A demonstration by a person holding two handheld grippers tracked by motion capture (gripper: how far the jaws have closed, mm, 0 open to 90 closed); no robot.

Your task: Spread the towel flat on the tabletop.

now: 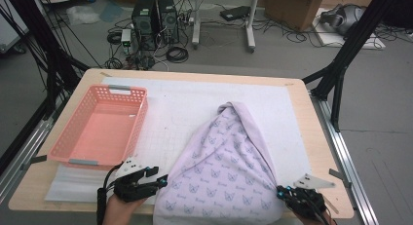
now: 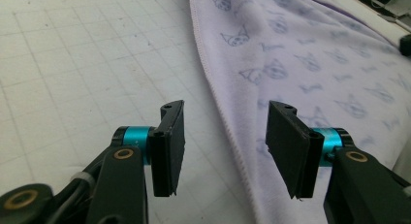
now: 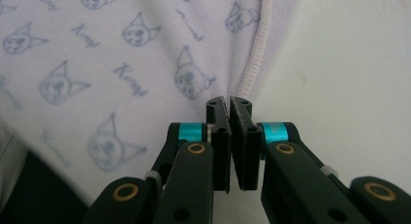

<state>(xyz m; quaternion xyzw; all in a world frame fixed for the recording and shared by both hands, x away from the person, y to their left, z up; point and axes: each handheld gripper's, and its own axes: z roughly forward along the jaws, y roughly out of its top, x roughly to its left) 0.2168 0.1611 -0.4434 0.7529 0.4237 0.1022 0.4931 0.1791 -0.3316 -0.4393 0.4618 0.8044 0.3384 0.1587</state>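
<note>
A lavender towel (image 1: 224, 161) printed with small cat faces lies bunched on the white grid mat (image 1: 180, 108), peaked at the far end and spreading toward the near table edge. My left gripper (image 1: 163, 180) stands open at the towel's left hem; in the left gripper view the stitched hem of the towel (image 2: 300, 54) runs between the two jaws of that gripper (image 2: 225, 146), touching neither. My right gripper (image 1: 282, 191) is at the towel's near right corner. In the right gripper view its jaws (image 3: 229, 105) are pressed together where the hem of the towel (image 3: 121, 49) meets them.
An empty pink plastic basket (image 1: 139, 122) sits on the left side of the wooden table (image 1: 311, 132). Black frame legs stand at both sides. Computers, cables and boxes lie on the floor beyond the table's far edge.
</note>
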